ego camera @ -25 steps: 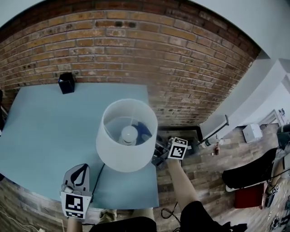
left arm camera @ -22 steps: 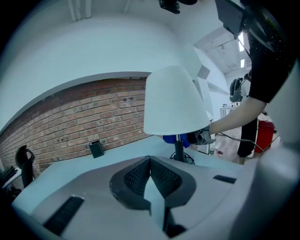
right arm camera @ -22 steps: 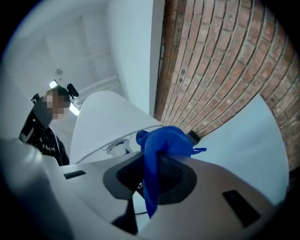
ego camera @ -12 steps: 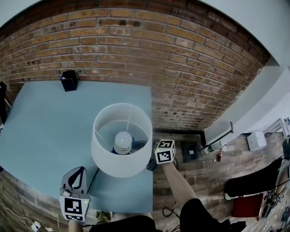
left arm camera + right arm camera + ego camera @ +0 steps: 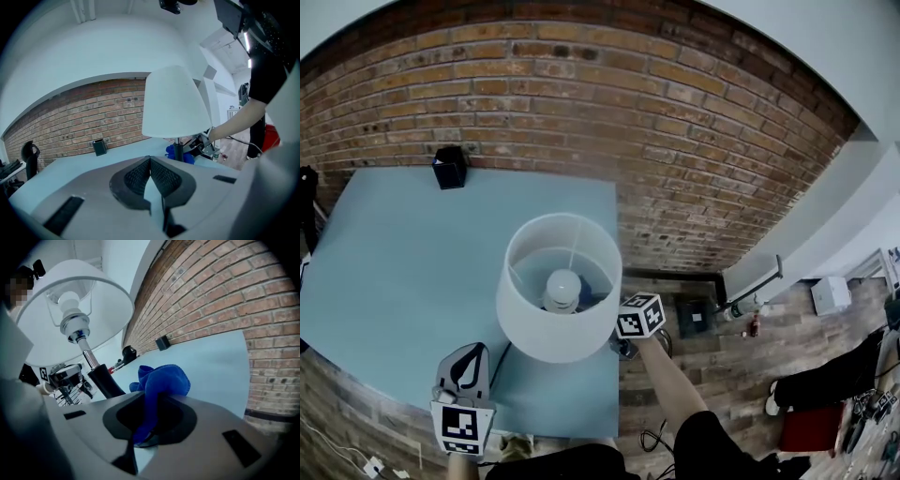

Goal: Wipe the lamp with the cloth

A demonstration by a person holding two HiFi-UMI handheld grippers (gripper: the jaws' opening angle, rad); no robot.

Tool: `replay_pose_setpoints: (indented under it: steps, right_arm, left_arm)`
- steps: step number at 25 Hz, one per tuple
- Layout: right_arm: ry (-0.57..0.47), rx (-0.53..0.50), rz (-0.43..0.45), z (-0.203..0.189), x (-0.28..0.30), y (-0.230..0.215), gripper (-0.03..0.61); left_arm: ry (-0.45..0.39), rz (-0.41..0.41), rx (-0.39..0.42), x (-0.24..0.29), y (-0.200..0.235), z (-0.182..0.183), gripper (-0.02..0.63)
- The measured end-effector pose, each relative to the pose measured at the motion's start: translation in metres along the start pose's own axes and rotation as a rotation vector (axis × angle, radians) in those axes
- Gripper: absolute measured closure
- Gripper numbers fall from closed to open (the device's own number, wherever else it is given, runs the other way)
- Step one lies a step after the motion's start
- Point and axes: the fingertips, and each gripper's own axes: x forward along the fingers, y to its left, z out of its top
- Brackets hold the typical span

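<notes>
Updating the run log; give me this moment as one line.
task: wipe lamp | right gripper: shut on blue cloth, beside lamp stem below shade | left gripper: shut, empty, over table

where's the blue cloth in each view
Head view: blue cloth just right of the bulb, seen down through the lampshade.
Left gripper view: right of centre, at the lamp stem.
Right gripper view: centre, clamped in the right hand-held gripper.
Shared landmark: the black box by the brick wall.

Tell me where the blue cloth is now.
In the right gripper view, the blue cloth is clamped in the right gripper, just right of the black stem of the white-shaded lamp.
</notes>
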Motion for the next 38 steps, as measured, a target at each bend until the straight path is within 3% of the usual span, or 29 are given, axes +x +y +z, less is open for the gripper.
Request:
replay_pose_setpoints:
  steps: [2, 8, 11, 13, 20, 26, 31, 38]
  right_arm:
    - [-0.066, 0.024, -0.085, 0.004, -0.014, -0.005, 0.517]
    - [-0.412, 0.116, -0.345, 0.004, -0.094, 0.016, 0.517]
    - [-0.463, 0.062, -0.526, -0.007, -0.137, 0.042, 0.517]
    - [-0.480, 0.030, -0.595, -0.012, -0.160, 0.068, 0.517]
    - [-0.590, -0.024, -0.752, -0.027, -0.181, 0.167, 0.517]
    - [-0.602, -0.002, -0.845, -0.054, -0.158, 0.211, 0.517]
    - [-0.586, -0.074, -0.942, -0.052, -0.154, 0.229, 0.517]
    - [-0.577, -0.054, -0.942, -0.048, -0.152, 0.229, 0.517]
  left_arm:
    - [-0.014, -0.026, 0.001, -0.002, -0.002, 0.002, 0.606]
    - [-0.057, -0.119, -0.022, -0.011, -0.001, 0.000, 0.604]
    - [-0.093, -0.207, -0.034, -0.013, -0.009, 0.004, 0.604]
    - [-0.121, -0.271, -0.043, -0.014, -0.020, 0.008, 0.604]
    - [-0.178, -0.479, -0.031, -0.025, -0.052, 0.011, 0.604]
    - [-0.195, -0.584, -0.014, -0.037, -0.073, 0.008, 0.604]
    - [-0.203, -0.601, -0.014, -0.041, -0.071, 0.003, 0.604]
    - [-0.183, -0.564, -0.036, -0.040, -0.056, -0.006, 0.604]
